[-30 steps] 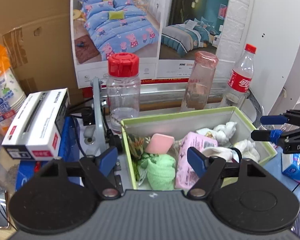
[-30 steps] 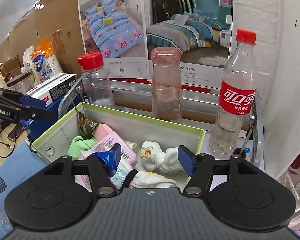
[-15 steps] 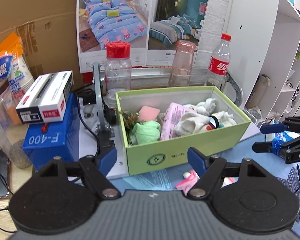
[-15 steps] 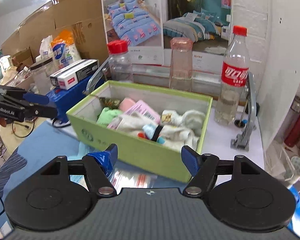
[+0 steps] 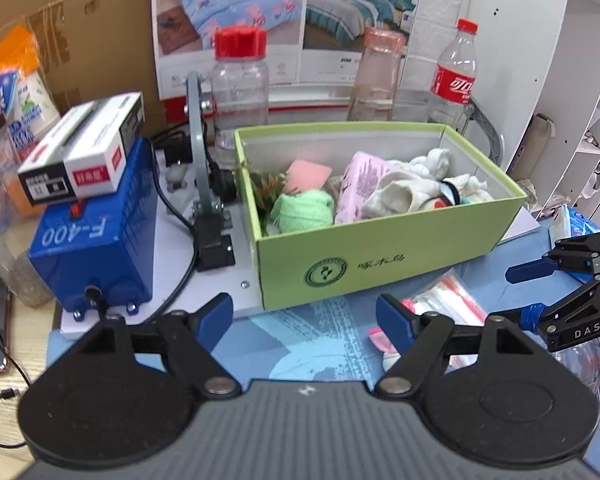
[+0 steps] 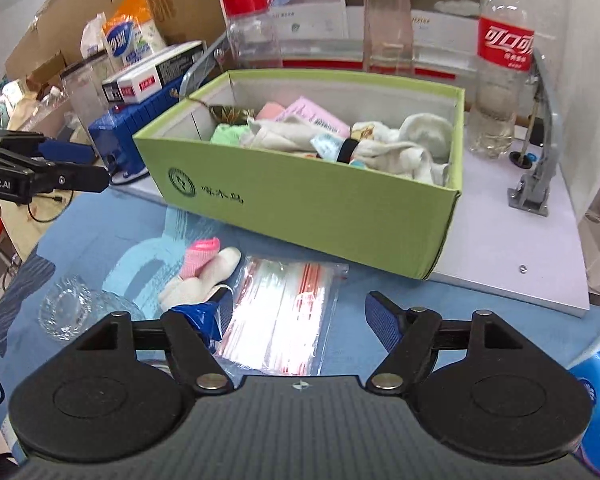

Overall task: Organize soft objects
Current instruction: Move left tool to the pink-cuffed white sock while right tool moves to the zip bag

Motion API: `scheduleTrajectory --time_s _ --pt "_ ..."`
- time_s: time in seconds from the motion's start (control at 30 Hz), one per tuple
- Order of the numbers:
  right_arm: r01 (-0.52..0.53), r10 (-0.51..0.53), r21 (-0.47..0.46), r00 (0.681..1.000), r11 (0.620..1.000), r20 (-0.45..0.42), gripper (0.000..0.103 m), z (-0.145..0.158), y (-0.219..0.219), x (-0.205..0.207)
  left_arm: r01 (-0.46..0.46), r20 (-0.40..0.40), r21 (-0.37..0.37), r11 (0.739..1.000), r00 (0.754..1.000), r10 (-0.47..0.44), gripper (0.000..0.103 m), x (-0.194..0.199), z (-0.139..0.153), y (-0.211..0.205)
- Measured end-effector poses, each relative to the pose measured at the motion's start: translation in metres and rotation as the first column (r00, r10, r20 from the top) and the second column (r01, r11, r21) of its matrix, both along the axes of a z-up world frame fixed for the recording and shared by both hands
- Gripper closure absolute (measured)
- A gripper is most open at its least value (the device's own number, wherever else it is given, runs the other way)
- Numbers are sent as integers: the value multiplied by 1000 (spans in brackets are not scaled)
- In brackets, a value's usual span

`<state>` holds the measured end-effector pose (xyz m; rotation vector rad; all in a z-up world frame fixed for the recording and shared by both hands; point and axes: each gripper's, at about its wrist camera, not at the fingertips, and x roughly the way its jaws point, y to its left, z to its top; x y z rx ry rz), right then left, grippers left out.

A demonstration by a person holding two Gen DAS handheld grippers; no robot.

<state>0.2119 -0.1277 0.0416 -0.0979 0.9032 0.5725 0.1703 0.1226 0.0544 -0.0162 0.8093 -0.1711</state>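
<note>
A green box (image 5: 380, 256) (image 6: 320, 208) holds white socks (image 5: 404, 192) (image 6: 400, 144), a green cloth (image 5: 304, 210), a pink pack (image 5: 356, 184) and a pink pad. On the blue mat in front of it lie a pink-and-white sock (image 6: 204, 264) and a stack of zip bags (image 6: 284, 320) (image 5: 452, 300). My left gripper (image 5: 304, 312) (image 6: 96, 164) hangs open and empty before the box's left front corner. My right gripper (image 6: 300, 312) (image 5: 520, 294) is above the zip bags, its jaws opening, nothing pressed between them.
A blue F-400 machine (image 5: 96, 248) with a carton (image 5: 84, 164) on top stands left of the box. Behind the box are a red-capped jar (image 5: 240, 80), a pink bottle (image 5: 376, 72) and a cola bottle (image 5: 456, 72). A glass dish (image 6: 68, 312) sits on the mat's left side.
Both grippers have drawn back from over the box and sunk toward the blue mat. The right jaws stand wider. The loose sock and zip bags have come into view.
</note>
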Motion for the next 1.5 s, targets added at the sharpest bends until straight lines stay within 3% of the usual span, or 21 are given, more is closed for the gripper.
scheduleTrajectory --time_s 0.3,0.4,0.5,0.57,0.7,0.8,0.97,1.03,1.1,1.23,1.37,1.43,1.5 --pt "-140 130 -134 988 981 -82 41 -19 40 22 -46 -48 -15 999 998 45 24 11 -16 16" --pt "-168 141 -174 978 970 -156 41 -28 58 37 -38 -46 -2 999 998 38 24 13 -15 17" --pt "-245 197 -291 963 925 -186 39 -37 78 40 -18 -51 20 1000 999 19 24 17 -12 12" --pt "-263 208 -315 958 912 -198 38 -37 82 42 8 -49 36 999 999 -6 24 18 -10 6" --pt "-200 135 -296 965 934 -226 36 -38 58 50 92 -60 60 994 994 -88 23 18 -10 -13" --pt "-74 17 -255 975 964 -220 36 -39 20 56 170 -99 57 984 982 -164 23 24 -14 -31" --pt "98 -133 -221 980 970 -150 35 -35 -31 37 329 -229 7 944 920 -319 23 50 -28 -61" --pt "137 -145 -162 988 977 -43 35 -19 -42 14 359 -302 6 933 891 -340 23 63 -36 -71" --pt "206 -202 -59 977 977 70 35 0 -55 -9 389 -355 32 921 866 -353 23 72 -45 -82" --pt "323 -379 240 893 915 242 35 28 -84 -66 424 -418 68 903 834 -361 23 83 -62 -100" --pt "389 -523 448 821 805 230 35 19 -102 -105 393 -447 99 914 838 -312 22 88 -77 -104" --pt "423 -562 485 806 766 184 35 10 -108 -117 358 -440 88 929 851 -286 22 88 -76 -95" --pt "443 -575 490 803 751 156 35 4 -110 -124 290 -435 115 950 874 -214 21 86 -77 -80"
